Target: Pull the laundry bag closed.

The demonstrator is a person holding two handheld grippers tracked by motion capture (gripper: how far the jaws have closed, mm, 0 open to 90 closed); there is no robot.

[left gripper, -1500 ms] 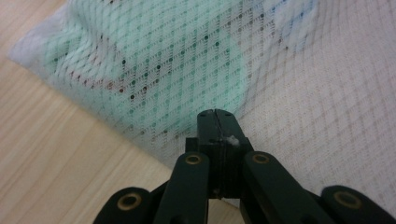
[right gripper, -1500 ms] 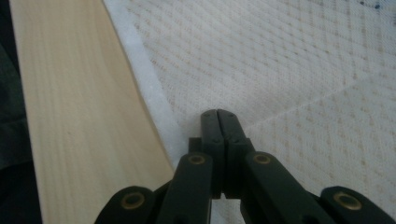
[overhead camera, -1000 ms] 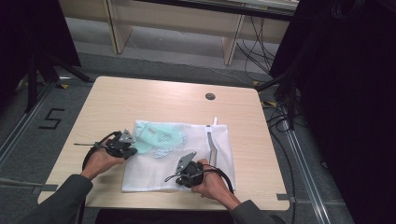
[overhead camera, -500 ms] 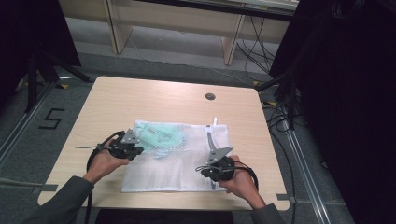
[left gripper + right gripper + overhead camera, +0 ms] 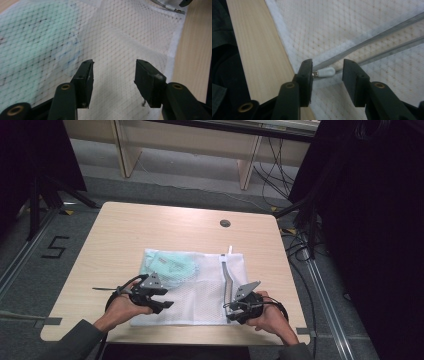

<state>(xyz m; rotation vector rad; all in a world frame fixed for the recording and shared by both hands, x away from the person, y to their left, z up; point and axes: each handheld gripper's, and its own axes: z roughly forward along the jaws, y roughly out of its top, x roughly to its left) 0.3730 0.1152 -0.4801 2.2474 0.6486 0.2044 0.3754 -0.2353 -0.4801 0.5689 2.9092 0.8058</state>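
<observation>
High view: a white mesh bag point(image 5: 195, 290) with a green cloth point(image 5: 170, 265) inside is laid flat on the table point(image 5: 125, 230). Both jaws have just been opened, nothing held. The zipper pull point(image 5: 325, 72) between the right gripper point(image 5: 325, 72) jaws should be pinched squarely while the left gripper point(image 5: 113, 72) pins the mesh.

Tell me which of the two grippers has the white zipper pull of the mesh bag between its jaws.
The right gripper: the white zipper pull lies between its open jaws at the mesh bag's near edge. The left gripper has only plain mesh there.
</observation>
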